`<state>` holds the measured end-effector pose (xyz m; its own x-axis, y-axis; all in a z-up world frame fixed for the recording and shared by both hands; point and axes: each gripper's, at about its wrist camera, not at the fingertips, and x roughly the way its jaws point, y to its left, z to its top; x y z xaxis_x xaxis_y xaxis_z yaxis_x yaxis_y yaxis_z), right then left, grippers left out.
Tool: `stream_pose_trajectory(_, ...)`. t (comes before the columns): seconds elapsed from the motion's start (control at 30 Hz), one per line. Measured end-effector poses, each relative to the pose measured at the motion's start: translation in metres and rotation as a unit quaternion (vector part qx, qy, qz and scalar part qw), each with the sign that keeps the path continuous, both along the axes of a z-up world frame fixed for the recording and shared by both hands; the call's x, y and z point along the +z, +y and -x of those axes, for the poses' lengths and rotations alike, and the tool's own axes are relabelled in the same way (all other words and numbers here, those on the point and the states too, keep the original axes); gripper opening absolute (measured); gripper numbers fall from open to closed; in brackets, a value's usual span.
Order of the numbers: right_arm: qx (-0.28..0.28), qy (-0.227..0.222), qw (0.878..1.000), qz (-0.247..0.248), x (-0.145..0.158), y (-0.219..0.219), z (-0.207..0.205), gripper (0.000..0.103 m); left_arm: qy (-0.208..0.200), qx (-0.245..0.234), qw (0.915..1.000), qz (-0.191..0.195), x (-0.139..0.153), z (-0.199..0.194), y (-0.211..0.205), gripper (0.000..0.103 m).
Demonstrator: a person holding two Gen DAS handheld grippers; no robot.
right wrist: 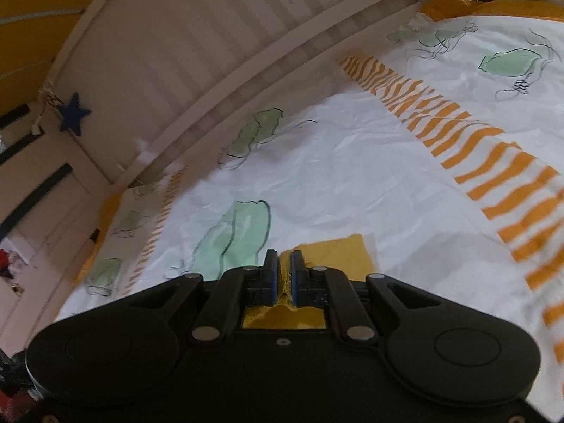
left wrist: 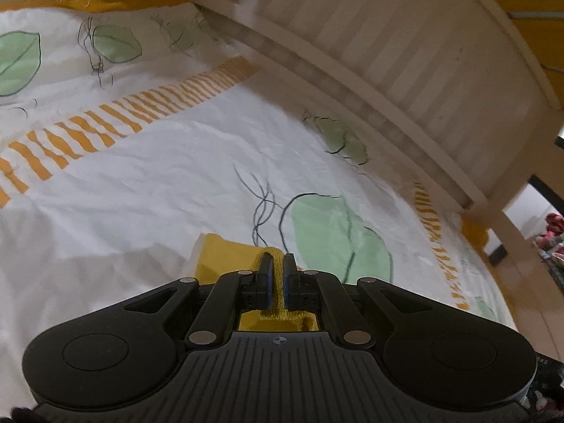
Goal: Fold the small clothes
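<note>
Left gripper (left wrist: 278,264) and right gripper (right wrist: 283,262), each with jaws nearly closed, pinching a fold of the yellow cloth (left wrist: 229,257). The cloth hangs from both above the bedsheet (left wrist: 176,183), white with green leaves and orange stripes. A slatted footboard (left wrist: 405,53) bounds the sheet's far edge.

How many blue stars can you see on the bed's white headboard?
1. A single blue star hangs on the white slatted headboard in the right wrist view, near its left end. The left wrist view shows none; more could be out of view.
</note>
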<state>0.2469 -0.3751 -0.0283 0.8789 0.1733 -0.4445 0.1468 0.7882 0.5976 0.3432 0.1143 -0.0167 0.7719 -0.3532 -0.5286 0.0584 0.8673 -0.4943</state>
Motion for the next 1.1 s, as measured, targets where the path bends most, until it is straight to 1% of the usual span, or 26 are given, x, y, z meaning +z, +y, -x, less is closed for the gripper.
stream_pose_trajectory(0.13, -0.004, 0.024, 1.000, 0.012, -0.018, 0.001, -0.031, 0.013, 0.021, 0.009, 0.9997, -0.008, -0.017, -0.027, -0.002, 0.005)
stream_pose_trajectory(0.23, -0.006, 0.040, 0.999, 0.022, -0.029, 0.001, -0.047, 0.013, 0.041, 0.022, 0.9989, -0.005, -0.031, -0.043, -0.001, 0.005)
stream_pose_trajectory(0.33, -0.009, 0.055, 0.998, 0.037, -0.039, 0.001, -0.060, 0.014, 0.055, 0.030, 0.9980, -0.013, -0.041, -0.055, -0.002, 0.005)
stream_pose_trajectory(0.4, -0.011, 0.064, 0.997, 0.048, -0.044, 0.003, -0.066, 0.014, 0.057, 0.036, 0.9974, -0.027, -0.044, -0.061, -0.004, 0.006)
stream_pose_trajectory(0.47, -0.017, 0.070, 0.996, 0.058, -0.048, 0.003, -0.071, 0.016, 0.047, 0.049, 0.9968, -0.043, -0.045, -0.065, -0.004, 0.007)
stream_pose_trajectory(0.5, -0.023, 0.074, 0.995, 0.061, -0.051, 0.003, -0.073, 0.024, 0.044, 0.052, 0.9963, -0.052, -0.045, -0.066, -0.003, 0.007)
stream_pose_trajectory(0.6, -0.040, 0.074, 0.994, 0.069, -0.054, -0.001, -0.075, 0.024, 0.049, 0.050, 0.9942, -0.082, -0.042, -0.072, -0.002, 0.012)
stream_pose_trajectory(0.67, -0.051, 0.066, 0.994, 0.076, -0.052, -0.003, -0.072, 0.025, 0.041, 0.043, 0.9936, -0.096, -0.039, -0.068, -0.002, 0.013)
stream_pose_trajectory(0.73, -0.053, 0.058, 0.992, 0.096, -0.047, -0.002, -0.066, 0.025, 0.028, 0.035, 0.9933, -0.107, -0.034, -0.058, -0.003, 0.015)
stream_pose_trajectory(0.8, -0.044, 0.045, 0.991, 0.118, -0.041, 0.004, -0.056, 0.025, 0.022, 0.022, 0.9938, -0.106, -0.030, -0.048, -0.006, 0.021)
stream_pose_trajectory(0.87, -0.028, 0.035, 0.989, 0.140, -0.036, 0.014, -0.046, 0.025, 0.016, 0.006, 0.9940, -0.108, -0.028, -0.036, -0.012, 0.021)
stream_pose_trajectory(0.93, -0.005, 0.027, 0.986, 0.163, -0.032, 0.027, -0.035, 0.025, 0.009, -0.014, 0.9928, -0.119, -0.025, -0.023, -0.022, 0.021)
stream_pose_trajectory(0.97, 0.006, 0.027, 0.984, 0.176, -0.031, 0.034, -0.032, 0.029, 0.004, -0.024, 0.9918, -0.126, -0.024, -0.016, -0.029, 0.021)
stream_pose_trajectory(1.0, 0.016, 0.027, 0.981, 0.190, -0.031, 0.043, -0.028, 0.038, -0.002, -0.035, 0.9903, -0.134, -0.024, -0.011, -0.035, 0.022)
stream_pose_trajectory(1.07, 0.042, 0.023, 0.975, 0.218, -0.031, 0.061, -0.021, 0.044, -0.011, -0.063, 0.9857, -0.156, -0.024, -0.001, -0.051, 0.023)
stream_pose_trajectory(1.1, 0.055, 0.022, 0.971, 0.231, -0.033, 0.069, -0.019, 0.044, -0.014, -0.075, 0.9830, -0.167, -0.026, 0.001, -0.058, 0.023)
